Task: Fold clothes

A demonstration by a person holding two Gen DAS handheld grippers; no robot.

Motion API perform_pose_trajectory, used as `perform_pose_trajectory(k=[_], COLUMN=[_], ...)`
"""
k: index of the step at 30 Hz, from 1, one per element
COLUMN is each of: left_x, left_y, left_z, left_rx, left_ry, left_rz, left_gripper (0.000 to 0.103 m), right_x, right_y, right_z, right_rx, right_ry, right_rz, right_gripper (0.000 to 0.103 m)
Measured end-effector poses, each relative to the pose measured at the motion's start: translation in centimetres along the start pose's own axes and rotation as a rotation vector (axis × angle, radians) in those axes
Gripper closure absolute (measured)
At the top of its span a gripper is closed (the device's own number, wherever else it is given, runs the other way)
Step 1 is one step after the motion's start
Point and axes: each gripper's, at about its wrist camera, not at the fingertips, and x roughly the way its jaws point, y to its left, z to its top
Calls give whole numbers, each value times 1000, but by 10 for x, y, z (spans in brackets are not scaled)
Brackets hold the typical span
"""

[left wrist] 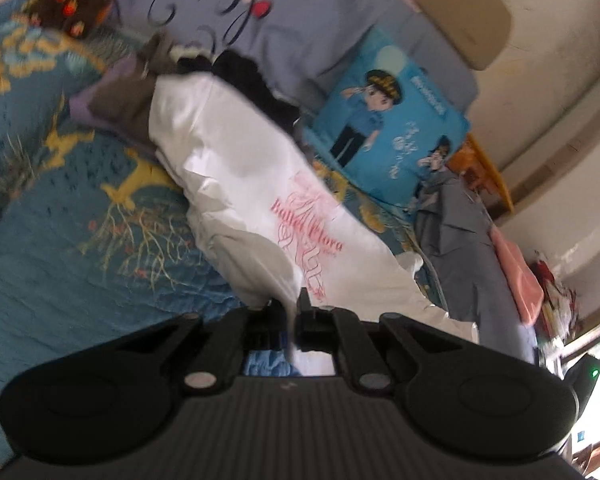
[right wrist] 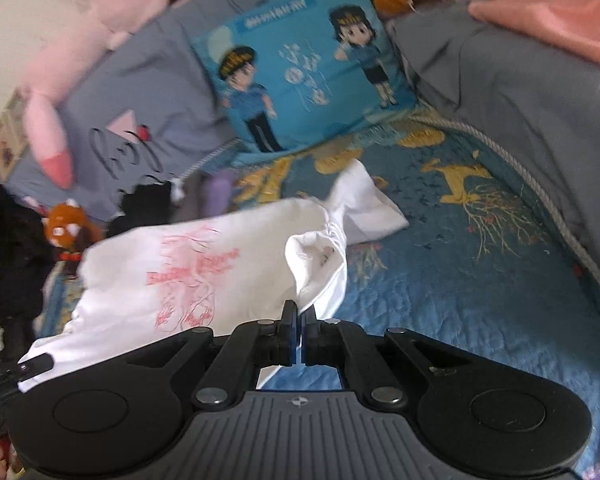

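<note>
A white T-shirt (left wrist: 236,168) with a red print is held up over the blue patterned bedspread (left wrist: 60,208). My left gripper (left wrist: 291,308) is shut on one edge of the shirt. My right gripper (right wrist: 299,312) is shut on another edge of the same T-shirt (right wrist: 220,264), near a sleeve. The shirt hangs stretched between the two grippers. The left gripper's finger (right wrist: 36,364) shows at the shirt's lower left corner in the right wrist view. One sleeve (right wrist: 364,204) trails on the bedspread (right wrist: 460,280).
A blue cartoon cushion (right wrist: 300,80) and a grey pillow (left wrist: 260,12) lean at the head of the bed. A pile of dark clothes (left wrist: 140,96) lies behind the shirt. A grey quilt (right wrist: 520,100) with a pink cloth (right wrist: 560,24) is at the right. A small plush toy (right wrist: 68,232) sits at left.
</note>
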Motion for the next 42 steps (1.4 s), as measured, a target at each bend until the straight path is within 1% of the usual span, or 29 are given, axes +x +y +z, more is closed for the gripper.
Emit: perform_pose_trajectory(k=[3,4,7,10,13,17,20,23,24,25,26,27,28,29,30,31,33,35,37,38,39,40,42], left_x=[-37,-49,-72,-76,-77,-76,-71,-67,-72,-78,-85,-92,-99,-107,-113,-119,-120,-113,-98,-89,-80,-72,-55], left_y=[2,3,14,26,36,39,38,36,37,39,40,40,40,40,39,37,33,25,14,10,7,8,9], left_z=[-7,-11,-29,-51,-72,-89,-96,-103,-103,-102,-100,-97,-93,-89,-82,-74,-56,-33,-13,-3,5,12,24], left_rx=[30,39,48,49,60,107,148,207,212,215,217,227,239,251,274,299,332,358,413,436,456,457,447], left_ry=[8,12,52,112,168,220,266,285,275,262,248,228,207,185,157,129,89,59,28,15,2,-3,-8], left_rz=[21,31,66,110,155,210,260,328,336,338,341,360,382,405,428,451,460,457,447,454,464,474,495], left_gripper=[99,99,99,98,98,98,92,81,74,69,64,54,42,38,34,29,21,19,9,8,7,7,6], right_x=[-31,-41,-53,-55,-49,-47,-42,-38,-37,-39,-43,-47,-53,-58,-61,-65,-66,-59,-47,-41,-32,-23,-1], right_y=[4,6,4,-2,-5,4,3,-2,-1,0,1,2,1,-2,-4,-6,-10,-8,2,9,19,29,51], right_z=[-12,-19,-43,-67,-88,-109,-115,-119,-120,-120,-120,-121,-119,-116,-111,-106,-92,-74,-56,-48,-40,-33,-23], right_rx=[16,7,-12,1,19,-53,-90,-111,-121,-138,-156,-173,-184,-184,-178,-172,-161,-163,-192,-208,-230,-251,-300], right_ry=[22,34,92,162,210,245,280,303,313,313,303,292,274,256,235,213,177,150,123,111,104,98,95], right_rz=[34,35,14,-10,-36,-76,-106,-141,-153,-170,-181,-193,-208,-220,-221,-221,-216,-207,-184,-172,-149,-125,-67], right_gripper=[101,101,101,101,101,101,101,101,99,93,90,87,81,76,67,63,63,63,62,62,59,56,54])
